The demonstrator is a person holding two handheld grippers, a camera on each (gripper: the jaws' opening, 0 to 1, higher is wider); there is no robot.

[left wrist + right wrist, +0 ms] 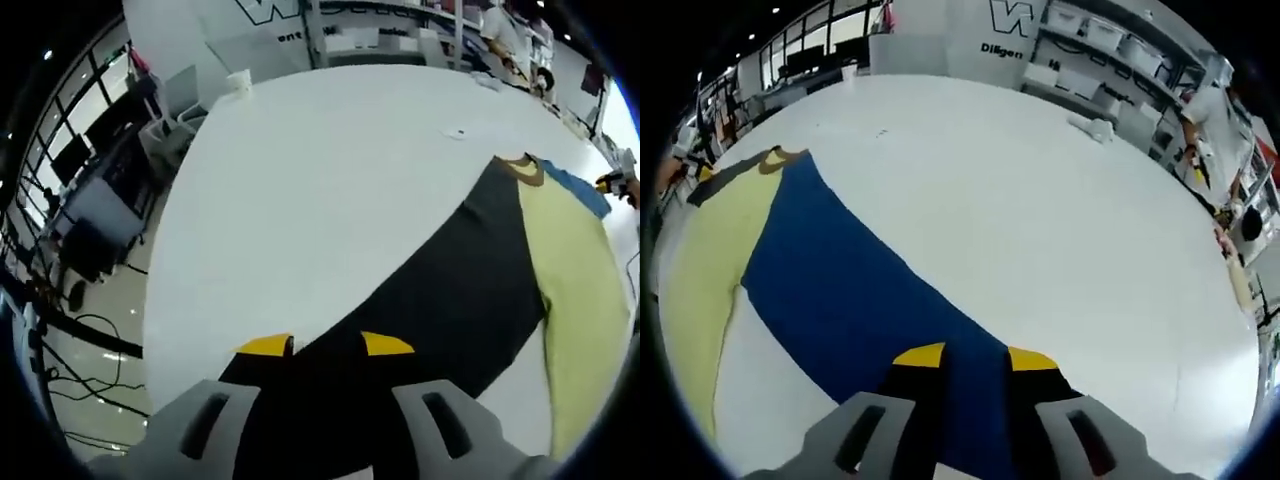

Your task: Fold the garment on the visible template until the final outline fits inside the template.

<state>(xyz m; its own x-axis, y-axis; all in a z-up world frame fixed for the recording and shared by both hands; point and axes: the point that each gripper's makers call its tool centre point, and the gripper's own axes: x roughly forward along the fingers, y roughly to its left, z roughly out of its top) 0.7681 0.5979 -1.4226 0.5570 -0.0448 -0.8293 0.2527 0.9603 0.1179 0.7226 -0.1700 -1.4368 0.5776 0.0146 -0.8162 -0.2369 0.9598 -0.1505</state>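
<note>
Left gripper view has the left gripper (326, 347) at 6 o'clock, its yellow-tipped jaws nearly closed on the dark edge of the garment (470, 290). From there the black panel runs toward 2 o'clock, a pale yellow panel beside it, ending at a tan collar (527, 170) on the white table (320, 170).

Right gripper view has the right gripper (975, 356) at 6 o'clock, pinching the blue side of the garment (840, 290) between close-set jaws. That cloth stretches toward 10 o'clock to the collar (775, 158).

I judge the folding barely begun: the garment lies long and mostly flat, both corners held for a fold. I cannot make out a template, so fit cannot be judged.
</note>
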